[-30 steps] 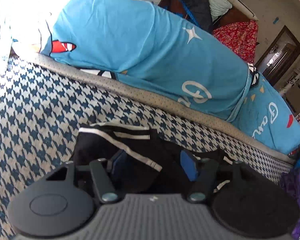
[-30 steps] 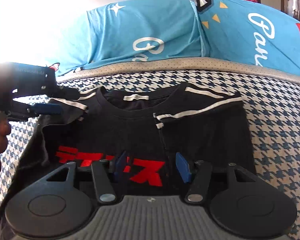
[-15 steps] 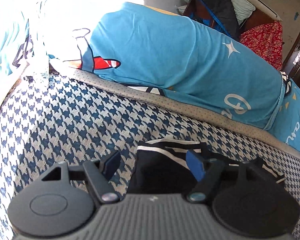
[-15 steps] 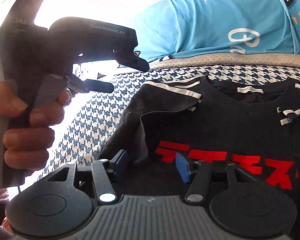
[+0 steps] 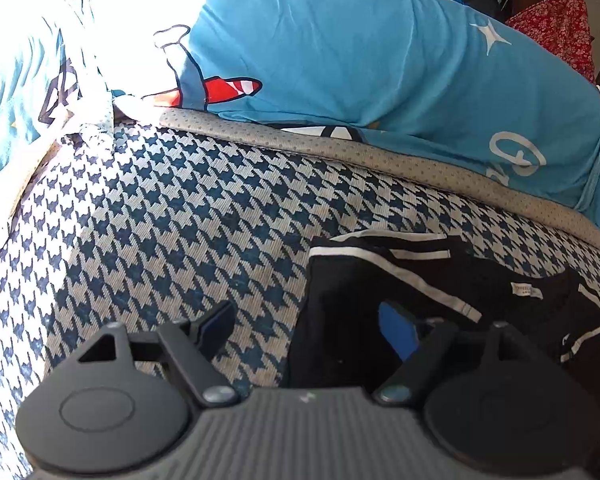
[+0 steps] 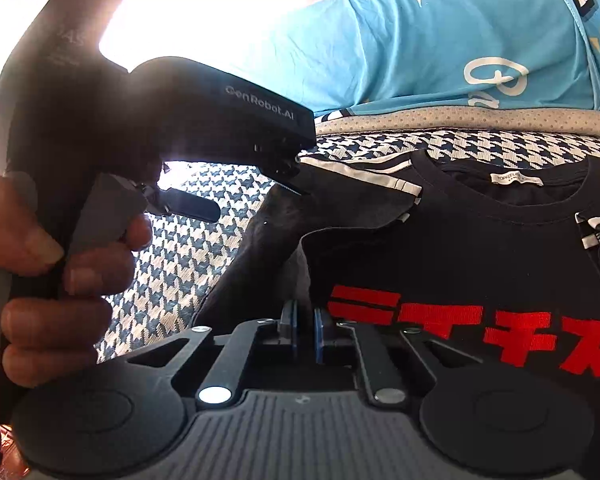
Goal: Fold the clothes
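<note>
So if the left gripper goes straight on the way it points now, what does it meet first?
Most likely the black T-shirt: its sleeve edge lies between the opening fingers of the left gripper, on the checked bed cover. Depth is hard to judge.

The bed's got a blue-and-white houndstooth cover with a grey dotted edging strip running along its far side. A black t-shirt with white stripes and red lettering lies flat right on the houndstooth. Past the strip, a bright blue printed blanket is heaped up along the back.
</note>
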Demonstrator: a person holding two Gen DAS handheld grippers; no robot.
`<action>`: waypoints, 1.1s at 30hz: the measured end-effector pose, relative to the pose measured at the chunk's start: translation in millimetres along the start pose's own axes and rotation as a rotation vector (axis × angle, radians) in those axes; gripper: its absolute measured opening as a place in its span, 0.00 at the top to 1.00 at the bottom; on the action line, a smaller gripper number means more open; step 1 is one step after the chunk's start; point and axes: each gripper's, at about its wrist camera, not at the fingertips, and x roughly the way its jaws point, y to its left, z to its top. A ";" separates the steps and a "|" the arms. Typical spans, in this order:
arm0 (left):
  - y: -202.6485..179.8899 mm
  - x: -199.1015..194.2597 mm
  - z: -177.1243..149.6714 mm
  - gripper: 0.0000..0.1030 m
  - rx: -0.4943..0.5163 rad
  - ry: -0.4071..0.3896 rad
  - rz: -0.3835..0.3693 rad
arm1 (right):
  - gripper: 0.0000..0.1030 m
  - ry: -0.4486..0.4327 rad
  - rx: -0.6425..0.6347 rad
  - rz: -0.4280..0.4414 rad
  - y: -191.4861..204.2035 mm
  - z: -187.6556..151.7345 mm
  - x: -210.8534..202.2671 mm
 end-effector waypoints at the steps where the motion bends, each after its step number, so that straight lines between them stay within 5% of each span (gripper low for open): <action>1: 1.1 1.2 0.5 0.24 -0.005 0.002 0.015 | 0.93 0.005 0.006 -0.001 0.2 1.0 -2.6; 14: 11.2 -0.8 3.9 0.20 -0.104 0.005 0.048 | 0.94 0.061 0.029 -0.015 -11.7 -4.8 -29.7; 19: 5.6 -3.3 3.1 0.20 -0.065 -0.008 0.049 | 0.82 0.010 0.051 -0.006 -15.7 -4.4 -31.8; 29: 0.7 6.7 2.1 0.20 -0.006 0.013 0.071 | 0.80 0.011 0.117 0.037 -13.6 -3.6 -9.7; 33: 0.7 9.4 2.1 0.20 0.004 0.023 0.076 | 0.94 -0.001 0.068 0.008 -7.0 -2.6 -6.3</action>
